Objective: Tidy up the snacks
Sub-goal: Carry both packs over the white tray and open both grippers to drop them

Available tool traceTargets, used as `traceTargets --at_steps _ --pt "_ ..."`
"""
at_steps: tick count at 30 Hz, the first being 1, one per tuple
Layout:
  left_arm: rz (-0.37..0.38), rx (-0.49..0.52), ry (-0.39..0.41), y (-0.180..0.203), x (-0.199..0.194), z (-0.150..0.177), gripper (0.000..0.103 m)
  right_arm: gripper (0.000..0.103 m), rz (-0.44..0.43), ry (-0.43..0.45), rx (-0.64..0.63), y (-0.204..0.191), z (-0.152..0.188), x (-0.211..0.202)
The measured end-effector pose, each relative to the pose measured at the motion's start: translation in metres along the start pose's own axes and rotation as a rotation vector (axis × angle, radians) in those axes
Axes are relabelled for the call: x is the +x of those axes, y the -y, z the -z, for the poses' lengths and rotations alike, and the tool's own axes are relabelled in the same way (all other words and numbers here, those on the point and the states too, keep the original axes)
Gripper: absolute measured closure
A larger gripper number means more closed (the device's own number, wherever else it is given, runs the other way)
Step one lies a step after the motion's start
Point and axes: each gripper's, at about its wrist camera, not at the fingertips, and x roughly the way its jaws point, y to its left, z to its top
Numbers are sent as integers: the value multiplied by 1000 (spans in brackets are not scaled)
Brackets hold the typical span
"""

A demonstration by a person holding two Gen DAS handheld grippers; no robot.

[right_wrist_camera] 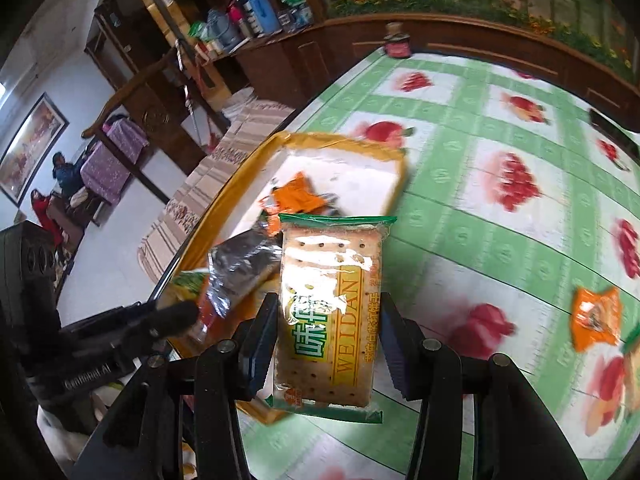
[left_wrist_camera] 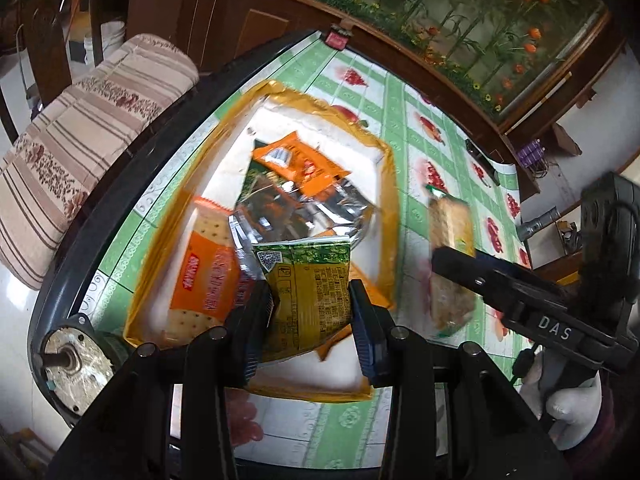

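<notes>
While both grippers hung by the yellow-rimmed tray (left_wrist_camera: 390, 184), each pinched a snack

The left gripper (left_wrist_camera: 310, 300) clamped a green-yellow packet (left_wrist_camera: 308, 292) above the tray; the right gripper (right_wrist_camera: 326, 332) squeezed a Weidan cracker pack (right_wrist_camera: 328, 312) beside its edge

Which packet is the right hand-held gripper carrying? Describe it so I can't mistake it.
Start at the yellow-rimmed tray on the green fruit-print tablecloth. Just at its near corner, the right hand-held gripper clamps a clear cracker packet. Unlike the orange packs, it has green ends and a yellow WEIDAN band.

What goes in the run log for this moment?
left gripper: green-yellow packet gripped, over tray | right gripper: cracker pack gripped, beside tray
</notes>
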Motion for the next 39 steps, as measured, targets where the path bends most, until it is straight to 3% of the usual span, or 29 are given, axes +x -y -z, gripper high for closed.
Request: traceTargets --at_steps 5,10,16,29,34,39 --pt "-4 21 -51 -14 15 -6 66 54 -8 -63 -47 -31 -16 43" --pt "-11 10 -86 -31 29 -18 66 54 46 -105 -65 -46 -33 80" --pt "8 -4 -102 -45 29 -32 56 51 70 -144 -49 -55 -46 107" --pt "39 8 -72 -33 8 -40 55 50 190 -38 -108 -65 -57 76" --pt "1 8 -55 -17 -10 -24 55 49 186 -9 -90 -34 -46 52" --pt "-92 20 -45 3 -45 1 54 48 216 4 -92 6 -27 28"
